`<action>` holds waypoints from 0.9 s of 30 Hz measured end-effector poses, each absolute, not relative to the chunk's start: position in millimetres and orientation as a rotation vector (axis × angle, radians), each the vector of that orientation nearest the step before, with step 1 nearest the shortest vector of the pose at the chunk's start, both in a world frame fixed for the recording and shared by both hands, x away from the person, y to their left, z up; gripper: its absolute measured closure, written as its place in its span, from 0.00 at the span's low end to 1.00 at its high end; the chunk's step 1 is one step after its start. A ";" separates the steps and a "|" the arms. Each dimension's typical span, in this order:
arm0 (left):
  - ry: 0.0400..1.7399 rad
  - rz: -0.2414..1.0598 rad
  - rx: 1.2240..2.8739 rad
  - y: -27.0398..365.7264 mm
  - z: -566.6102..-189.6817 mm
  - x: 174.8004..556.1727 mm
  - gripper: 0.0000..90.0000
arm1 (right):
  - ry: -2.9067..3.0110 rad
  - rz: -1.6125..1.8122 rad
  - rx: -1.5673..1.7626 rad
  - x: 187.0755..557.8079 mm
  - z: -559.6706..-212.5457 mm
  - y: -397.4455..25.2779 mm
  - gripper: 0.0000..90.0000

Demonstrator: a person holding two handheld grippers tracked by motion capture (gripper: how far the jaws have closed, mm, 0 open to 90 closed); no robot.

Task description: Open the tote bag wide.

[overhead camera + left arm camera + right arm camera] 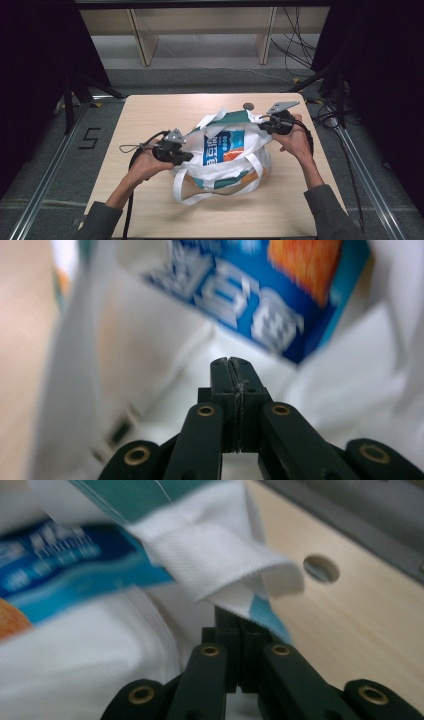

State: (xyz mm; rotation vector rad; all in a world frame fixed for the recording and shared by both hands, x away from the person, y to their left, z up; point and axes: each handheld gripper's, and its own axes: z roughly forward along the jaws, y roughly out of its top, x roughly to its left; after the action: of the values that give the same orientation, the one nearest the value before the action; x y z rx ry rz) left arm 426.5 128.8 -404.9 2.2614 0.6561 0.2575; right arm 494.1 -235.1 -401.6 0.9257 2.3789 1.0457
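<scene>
bag (pixel 227 150) mid table, blue box (pixel 224 146) inside | left gripper (pixel 186 157) pinches bag rim | right gripper (pixel 262 125) pinches far rim

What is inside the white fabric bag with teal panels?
Inside the white fabric bag with teal panels a blue rectangular package with white characters and an orange patch shows through the open mouth. Its lower part, and anything beneath it, is covered by the bag.

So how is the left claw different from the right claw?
The left claw pinches the near-left edge of the white bag; the right claw pinches its far-right edge, by the hole in the table. The left sits nearer the person, the right farther away. Both are black and shut on the bag's cloth.
</scene>
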 end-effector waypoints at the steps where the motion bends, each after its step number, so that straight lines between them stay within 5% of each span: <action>1: 0.640 0.271 2.256 124.9 -398.6 432.8 0.98 | 2.360 1.068 0.867 492.8 -394.3 -234.0 1.00; 12: 0.881 0.383 2.166 98.5 -399.1 511.0 0.98 | 2.456 1.193 0.630 440.7 -396.6 -186.6 1.00; 27: 1.022 0.295 2.117 120.4 -450.3 545.2 0.99 | 2.417 1.305 0.531 402.7 -451.8 -215.6 1.00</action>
State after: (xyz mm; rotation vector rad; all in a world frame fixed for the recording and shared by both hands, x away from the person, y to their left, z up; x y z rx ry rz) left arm 545.2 120.4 -450.3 2.1166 1.0219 0.2948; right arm 402.7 -215.6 -451.8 0.5309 2.4171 1.3055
